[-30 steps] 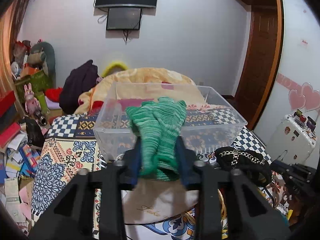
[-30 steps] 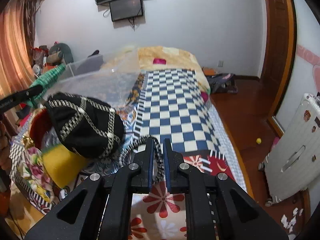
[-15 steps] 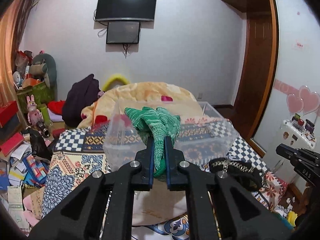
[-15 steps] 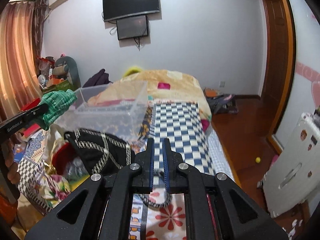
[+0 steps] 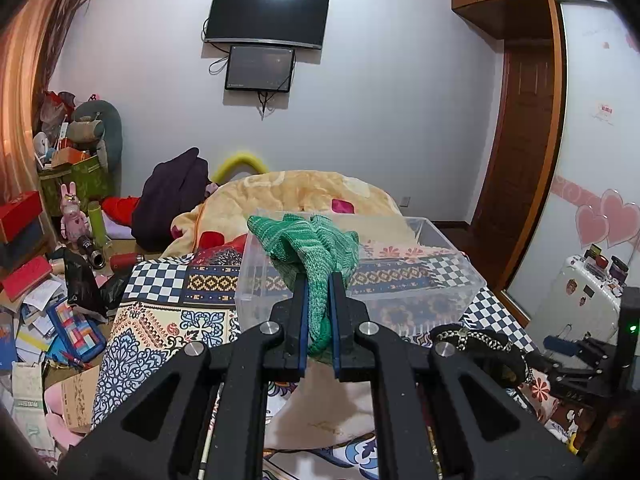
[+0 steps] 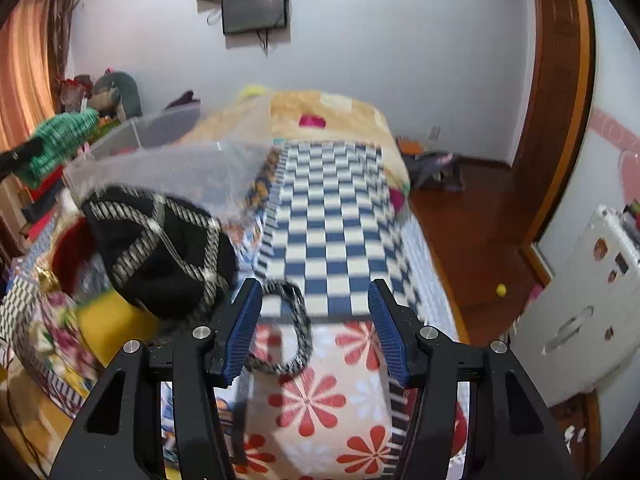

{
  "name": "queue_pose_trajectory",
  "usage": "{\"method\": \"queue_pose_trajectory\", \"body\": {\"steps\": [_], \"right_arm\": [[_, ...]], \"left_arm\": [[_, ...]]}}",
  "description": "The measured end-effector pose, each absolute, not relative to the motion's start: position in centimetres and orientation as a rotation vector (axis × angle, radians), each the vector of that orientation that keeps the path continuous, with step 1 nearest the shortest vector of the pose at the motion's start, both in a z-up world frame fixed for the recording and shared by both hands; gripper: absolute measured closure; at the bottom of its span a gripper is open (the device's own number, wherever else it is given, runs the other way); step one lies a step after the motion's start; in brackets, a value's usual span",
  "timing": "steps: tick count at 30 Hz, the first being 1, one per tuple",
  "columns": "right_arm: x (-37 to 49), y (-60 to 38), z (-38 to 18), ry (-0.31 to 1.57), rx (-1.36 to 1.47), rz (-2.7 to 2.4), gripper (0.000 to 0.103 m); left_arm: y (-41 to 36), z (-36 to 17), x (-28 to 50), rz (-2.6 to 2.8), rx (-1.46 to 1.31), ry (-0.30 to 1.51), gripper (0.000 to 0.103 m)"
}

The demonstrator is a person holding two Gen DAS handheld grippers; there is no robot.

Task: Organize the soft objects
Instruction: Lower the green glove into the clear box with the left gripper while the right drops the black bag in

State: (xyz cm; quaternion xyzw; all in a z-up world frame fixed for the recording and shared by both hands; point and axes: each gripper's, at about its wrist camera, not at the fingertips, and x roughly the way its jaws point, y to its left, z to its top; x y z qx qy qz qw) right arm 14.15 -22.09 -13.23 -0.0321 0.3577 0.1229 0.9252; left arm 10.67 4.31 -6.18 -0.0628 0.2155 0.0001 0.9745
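Item count, bed and surroundings.
One green knitted cloth (image 5: 316,248), one clear plastic bin (image 5: 448,280), one black bag (image 6: 160,248), two grippers (left gripper (image 5: 319,280), right gripper (image 6: 316,292)), two wall screens (image 5: 266,16), one white suitcase (image 5: 576,300), one pink rabbit figure (image 5: 72,216).

Left gripper (image 5: 319,280): matte black plastic linkage arms with triangular cut-outs, silver round screw heads at pivots, blue ribbed pads lining inner faces of black fingers (image 5: 297,312), filling lower centre of frame. Right gripper (image 6: 315,300): same black arms, same cut-outs, four silver screws across lower frame, blue ridged fingers (image 6: 245,320) edged in black. No cables or markings were legible.
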Motion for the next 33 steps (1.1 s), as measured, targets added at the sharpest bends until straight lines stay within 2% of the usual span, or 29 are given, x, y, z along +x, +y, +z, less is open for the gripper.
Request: {"method": "queue_pose_trajectory", "body": {"steps": [2,5,7,13,25,33], "right_arm": [[14.5,-22.1,-14.1,0.76,-0.068,0.261,0.061],[14.3,-21.9,-15.0,0.755,-0.094,0.26,0.087],[14.3,-21.8,-15.0,0.745,-0.092,0.266,0.096],[13.3,-22.4,-13.8,0.686,-0.051,0.26,0.097],[15.0,-18.8,-6.0,0.484,-0.032,0.362,0.097],[19.0,-14.2,-5.0,0.49,-0.074,0.456,0.097]], "left_arm": [[4.2,-6.4,10.7,0.004,-0.122,0.438,0.095],[4.2,-6.5,10.9,0.004,-0.124,0.446,0.095],[4.3,-6.5,10.9,0.006,-0.126,0.446,0.095],[4.3,-5.6,10.9,0.009,-0.109,0.426,0.095],[5.0,-4.8,14.0,-0.019,-0.101,0.471,0.095],[6.4,-6.2,17.9,-0.046,-0.152,0.565,0.095]]}}
